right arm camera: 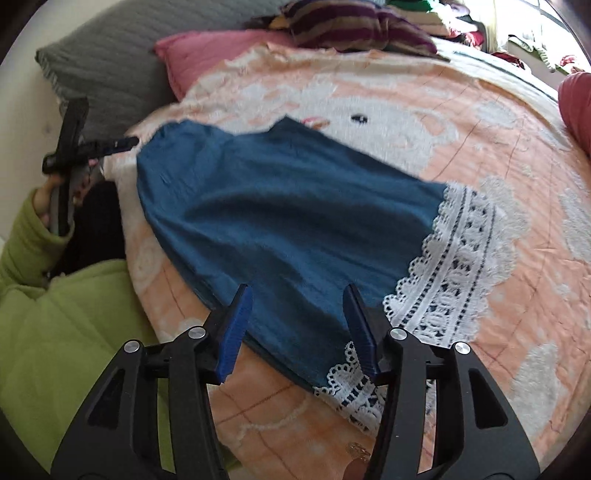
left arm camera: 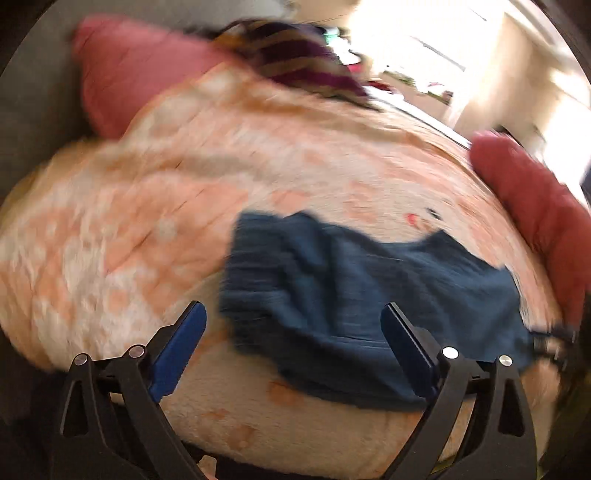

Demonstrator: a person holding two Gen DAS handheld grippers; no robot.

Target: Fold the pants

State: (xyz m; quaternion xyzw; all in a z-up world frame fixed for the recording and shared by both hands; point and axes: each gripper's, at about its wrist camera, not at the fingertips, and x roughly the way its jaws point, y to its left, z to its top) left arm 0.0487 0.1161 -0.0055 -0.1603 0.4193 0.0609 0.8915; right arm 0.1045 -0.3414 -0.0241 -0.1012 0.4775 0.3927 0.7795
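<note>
The blue pants (right arm camera: 280, 206) lie flat on the peach blanket (right arm camera: 424, 122), their white lace hem (right arm camera: 454, 266) towards the right. My right gripper (right arm camera: 298, 291) hovers open just over the pants near the hem end, with nothing pinched between its blue pads. The left wrist view is blurred. In it the pants (left arm camera: 351, 295) lie below my left gripper (left arm camera: 291, 314), whose jaws stand wide open and empty. The right wrist view shows one of the left gripper's fingers (right arm camera: 118, 143) beside the far left end of the pants, held by a hand (right arm camera: 44, 199) in a green sleeve.
A grey pillow (right arm camera: 110, 66) and a pink pillow (right arm camera: 207, 51) lie at the head of the bed. A striped cloth (right arm camera: 351, 29) is heaped behind them. A red cushion (right arm camera: 576, 107) sits at the right edge. A green jacket (right arm camera: 55, 332) fills the lower left.
</note>
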